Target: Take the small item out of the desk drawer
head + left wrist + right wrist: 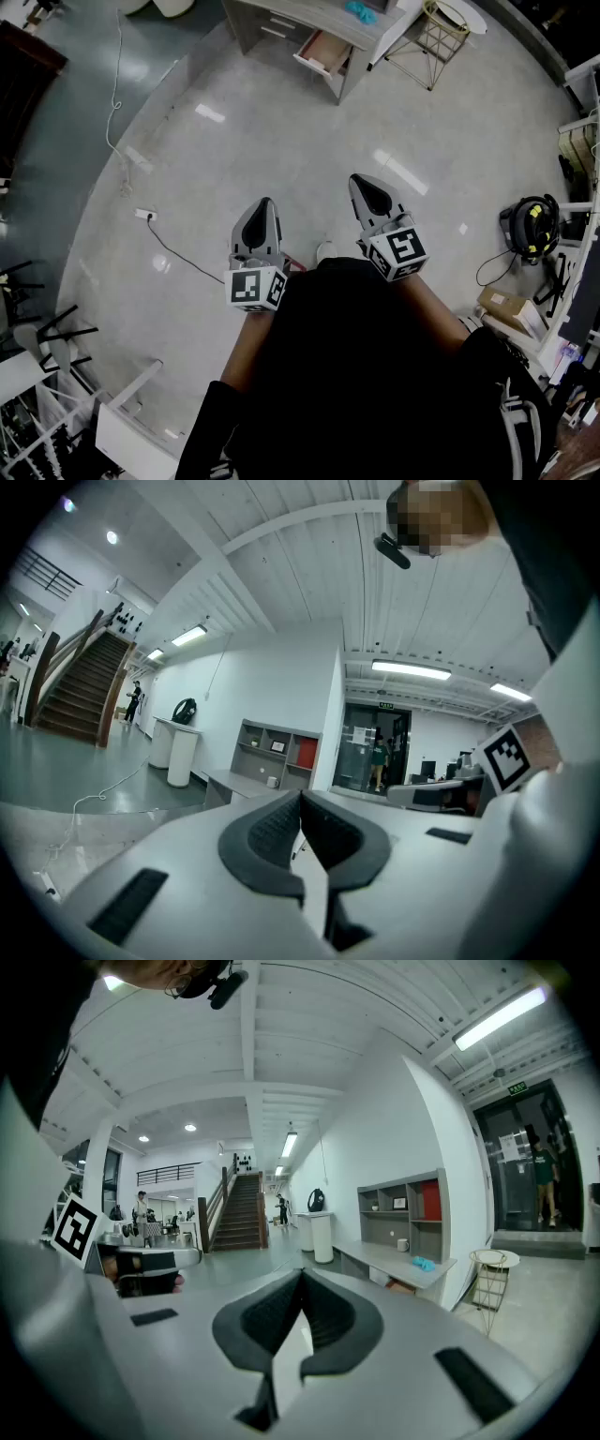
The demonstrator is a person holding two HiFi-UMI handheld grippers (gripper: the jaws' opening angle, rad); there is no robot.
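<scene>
A grey desk (281,21) stands far ahead across the floor, with one drawer (323,53) pulled open; I cannot make out what lies inside. In the right gripper view the desk (389,1258) sits right of the jaws and a teal item (424,1263) lies on its top. My left gripper (263,202) and right gripper (362,179) are held side by side in front of my body, well short of the desk. The jaws of both are shut with nothing between them, as the left gripper view (301,795) and right gripper view (302,1275) show.
A wire side table (441,28) stands right of the desk. A cable (178,253) and power strip (145,215) lie on the floor to my left. A helmet (531,225), a box (506,305) and shelving line the right side. Chairs (37,328) crowd the lower left.
</scene>
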